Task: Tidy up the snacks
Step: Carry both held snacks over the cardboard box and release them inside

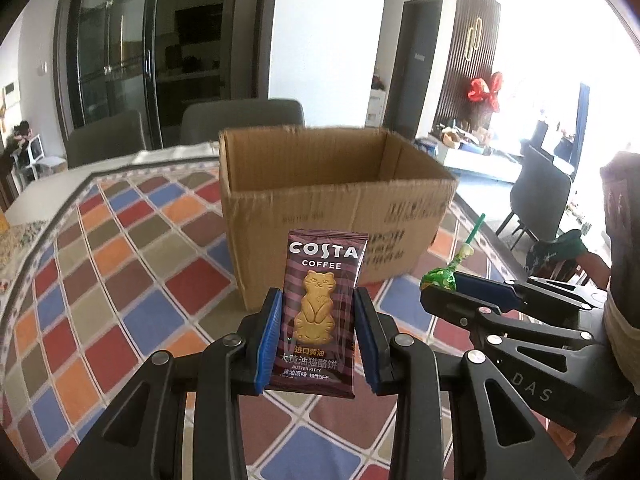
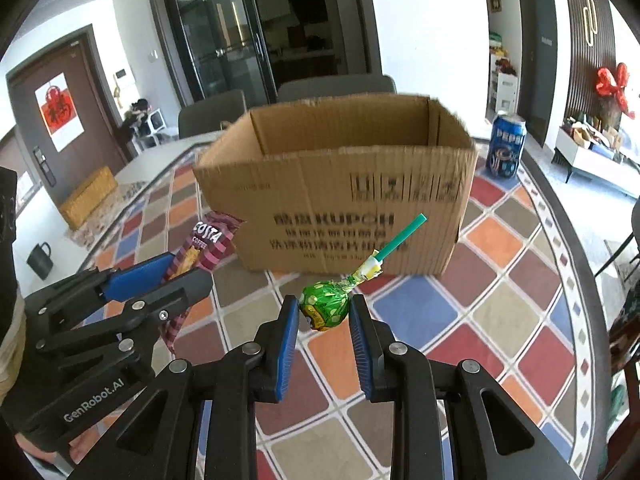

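Table (image 1: 132, 280) with a multicolour checked cloth fills both views. Open cardboard box (image 1: 340, 208) stands on it, top open, printed side facing the cameras; as far as the interior shows, nothing visible inside. Blue Pepsi can (image 2: 505, 146) stands upright on the cloth just beside the box's right end in the right wrist view. Black mug (image 2: 40, 260) on the bare table past the cloth's left edge.

Left gripper (image 1: 318, 332): clenched on the Costa biscuit packet (image 1: 320, 316), blue pads pressing both long edges, packet upright with printed face to the camera, held above the cloth in front of the box.

Right gripper (image 2: 325, 322): clenched on the lollipop (image 2: 326, 306), pads on the green wrapped head, green stick pointing up and right toward the box front. Also clear of the cloth.

Both grippers sit side by side, near the box's front face, apart from each other.
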Available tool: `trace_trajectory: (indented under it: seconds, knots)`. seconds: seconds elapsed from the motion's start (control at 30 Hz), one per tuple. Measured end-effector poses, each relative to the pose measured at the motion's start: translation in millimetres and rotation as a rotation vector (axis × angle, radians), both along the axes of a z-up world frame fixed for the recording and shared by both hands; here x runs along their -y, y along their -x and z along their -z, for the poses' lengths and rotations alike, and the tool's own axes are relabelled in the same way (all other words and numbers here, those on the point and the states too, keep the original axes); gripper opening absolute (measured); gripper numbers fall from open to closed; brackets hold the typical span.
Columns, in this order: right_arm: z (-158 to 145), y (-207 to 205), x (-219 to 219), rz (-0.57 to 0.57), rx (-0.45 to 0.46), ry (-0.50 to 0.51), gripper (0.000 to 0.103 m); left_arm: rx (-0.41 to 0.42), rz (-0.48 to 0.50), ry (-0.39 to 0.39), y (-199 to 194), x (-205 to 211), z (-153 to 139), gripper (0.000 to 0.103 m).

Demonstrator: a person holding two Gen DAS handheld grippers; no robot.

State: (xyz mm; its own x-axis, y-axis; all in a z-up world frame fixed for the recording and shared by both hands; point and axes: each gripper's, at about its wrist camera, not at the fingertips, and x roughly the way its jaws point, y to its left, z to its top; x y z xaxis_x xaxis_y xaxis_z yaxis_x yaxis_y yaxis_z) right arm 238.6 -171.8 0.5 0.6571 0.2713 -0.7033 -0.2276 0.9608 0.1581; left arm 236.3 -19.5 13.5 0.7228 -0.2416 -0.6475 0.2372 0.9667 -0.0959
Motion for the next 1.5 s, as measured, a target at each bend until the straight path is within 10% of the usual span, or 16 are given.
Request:
trace_trajectory:
  seconds: [0.73,1.5]
  knots:
    - [-81.7,-22.1,3.2,0.022,0.196,-0.009,0.027,0.133,0.019,0.004,-36.2,10.0,-69.4,0.035]
    - [-92.7,-106.7,4.3,0.025,0.118,0.032,0.027,0.01,-0.001,0.017,-124.9,4.0,-67.0,0.035]
